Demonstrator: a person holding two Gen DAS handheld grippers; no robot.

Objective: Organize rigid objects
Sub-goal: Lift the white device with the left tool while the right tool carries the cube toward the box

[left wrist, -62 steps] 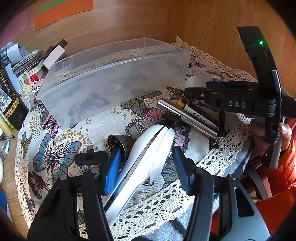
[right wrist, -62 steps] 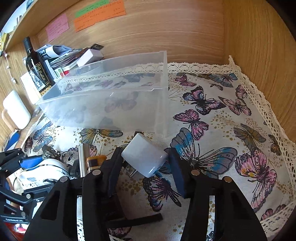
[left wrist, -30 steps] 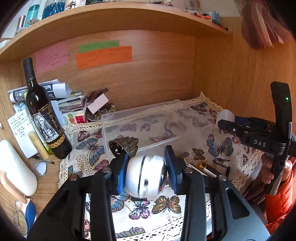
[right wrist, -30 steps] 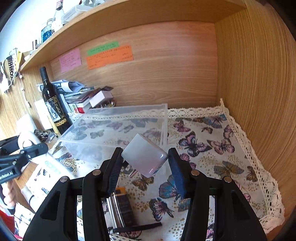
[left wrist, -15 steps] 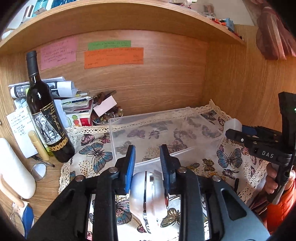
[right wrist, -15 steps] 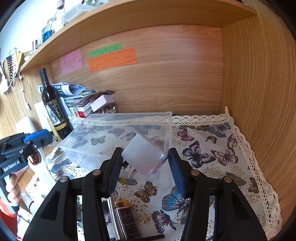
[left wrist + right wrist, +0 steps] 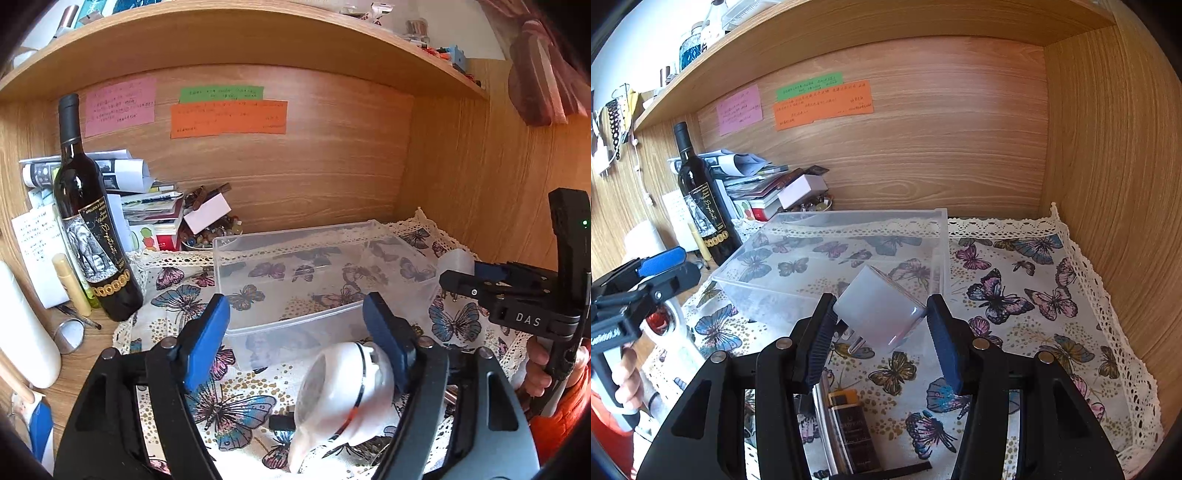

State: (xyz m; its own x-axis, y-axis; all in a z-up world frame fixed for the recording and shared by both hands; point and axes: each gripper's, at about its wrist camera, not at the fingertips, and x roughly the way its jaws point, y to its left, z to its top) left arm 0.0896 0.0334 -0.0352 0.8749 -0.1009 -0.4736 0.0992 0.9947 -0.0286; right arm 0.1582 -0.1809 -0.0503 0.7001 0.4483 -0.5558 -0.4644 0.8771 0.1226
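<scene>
Hovering short of the bin [image 7: 849, 236], the right gripper [image 7: 881, 314] has its jaws clamped on a white charger [image 7: 882, 310], held tilted, prongs poking down and left. The grip sits on two corners more than on flat faces, so a jolt could twist the charger out and drop it onto the cloth [image 7: 1015, 295] instead of inside the bin.

Over on the other side, the left gripper [image 7: 295, 332] has its jaws spread wide. The white gadget [image 7: 343, 395] leans against the right pad only, with clear air to the left pad, and it hangs nose-down below the fingers. From this angle I can't tell whether it is resting on the cloth or in mid-fall, but it looks loose, not gripped. It is on the near side of the bin wall, outside it. So the risk here is plain: it lands short, on the lighter and pens lying by the cloth's near edge, or rolls off toward the person.

The bin is light, clear plastic, and empty as far as I can see. Nudge its near wall with a finger and it may well skid back toward the bottle [image 7: 88, 221] and the paper pile behind. The two grippers are near each other too, so crossing paths over the bin could knock the charger free.
</scene>
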